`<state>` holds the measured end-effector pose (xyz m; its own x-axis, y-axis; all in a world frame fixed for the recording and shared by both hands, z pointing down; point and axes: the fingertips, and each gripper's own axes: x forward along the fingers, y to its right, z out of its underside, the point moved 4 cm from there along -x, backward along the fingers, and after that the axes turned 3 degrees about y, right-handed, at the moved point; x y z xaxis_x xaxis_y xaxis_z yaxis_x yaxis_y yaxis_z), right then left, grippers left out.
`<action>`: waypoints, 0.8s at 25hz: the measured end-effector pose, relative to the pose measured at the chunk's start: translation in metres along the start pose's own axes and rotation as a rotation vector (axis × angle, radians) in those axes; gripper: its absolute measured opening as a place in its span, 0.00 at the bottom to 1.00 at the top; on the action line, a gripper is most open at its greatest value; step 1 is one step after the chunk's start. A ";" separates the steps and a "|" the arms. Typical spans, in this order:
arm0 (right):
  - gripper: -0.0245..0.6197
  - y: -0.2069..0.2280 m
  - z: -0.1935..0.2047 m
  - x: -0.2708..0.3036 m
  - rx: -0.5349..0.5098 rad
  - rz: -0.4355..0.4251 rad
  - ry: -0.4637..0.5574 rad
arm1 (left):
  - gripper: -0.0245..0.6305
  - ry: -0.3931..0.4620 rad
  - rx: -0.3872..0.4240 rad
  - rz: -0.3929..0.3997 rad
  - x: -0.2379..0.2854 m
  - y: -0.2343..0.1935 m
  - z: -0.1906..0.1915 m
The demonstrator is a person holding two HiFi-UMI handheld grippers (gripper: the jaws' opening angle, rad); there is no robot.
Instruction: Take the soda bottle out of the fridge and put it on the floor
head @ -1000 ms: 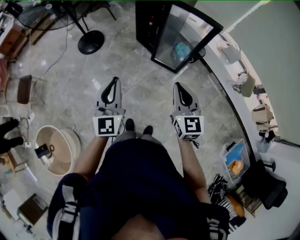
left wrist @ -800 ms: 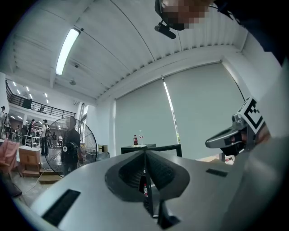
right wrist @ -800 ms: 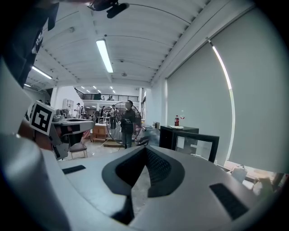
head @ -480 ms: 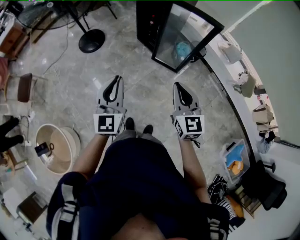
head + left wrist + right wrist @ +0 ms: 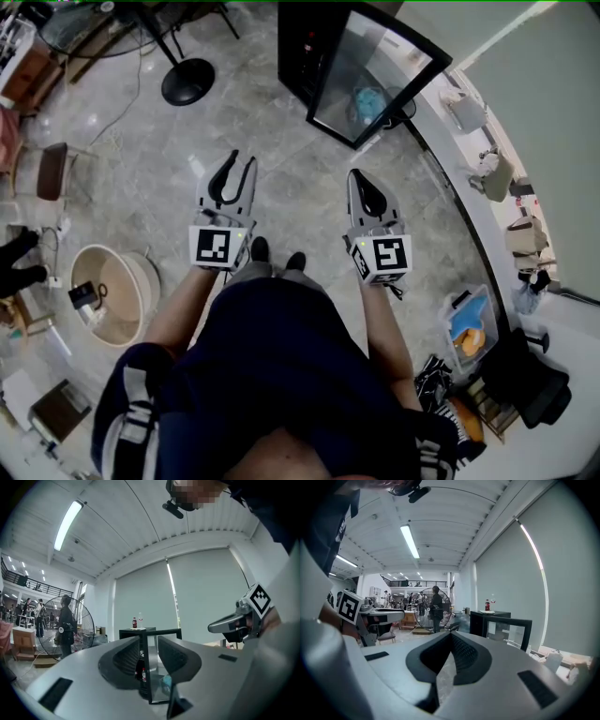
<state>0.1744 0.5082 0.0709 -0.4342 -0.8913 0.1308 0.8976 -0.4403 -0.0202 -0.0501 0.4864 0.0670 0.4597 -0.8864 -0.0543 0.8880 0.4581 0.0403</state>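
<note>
The soda bottle (image 5: 142, 673), dark with a red label, stood upright on a shelf inside the fridge (image 5: 140, 632), its long axis vertical and its cap toward 12 o'clock. It showed only small, through the gap of the left gripper's jaws, and was partly hidden by the door frame. The black fridge stood on the grey tiled floor (image 5: 281, 159). Its glass door (image 5: 380, 75) was swung open toward 3 o'clock of the cabinet in the head view. On the fridge top stood a second red-labelled bottle (image 5: 487, 605), also upright.

In the head view the fridge lay at about 1 o'clock from both grippers and well apart from them. The left gripper (image 5: 241, 161) pointed toward 12 o'clock. Its jaws had just been opening and stood a narrow way apart, with nothing between the pads. The right gripper (image 5: 361, 176), at 3 o'clock of the left one, also pointed toward 12 o'clock. Its jaws met at the tips and held nothing.

At 9 o'clock of the fridge, in the left gripper view, a person stood before a large round fan (image 5: 75, 625).
</note>
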 end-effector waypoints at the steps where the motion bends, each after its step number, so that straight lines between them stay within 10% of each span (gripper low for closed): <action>1: 0.07 0.000 0.000 -0.001 0.002 -0.003 0.000 | 0.22 0.000 -0.001 0.000 0.000 0.000 0.000; 20: 0.07 0.009 0.005 0.003 0.028 -0.162 0.034 | 0.52 -0.016 0.003 0.012 0.026 0.011 0.008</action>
<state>0.1813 0.5024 0.0762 -0.5756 -0.8121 0.0961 0.8170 -0.5761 0.0257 -0.0283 0.4675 0.0741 0.4704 -0.8816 -0.0376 0.8822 0.4689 0.0435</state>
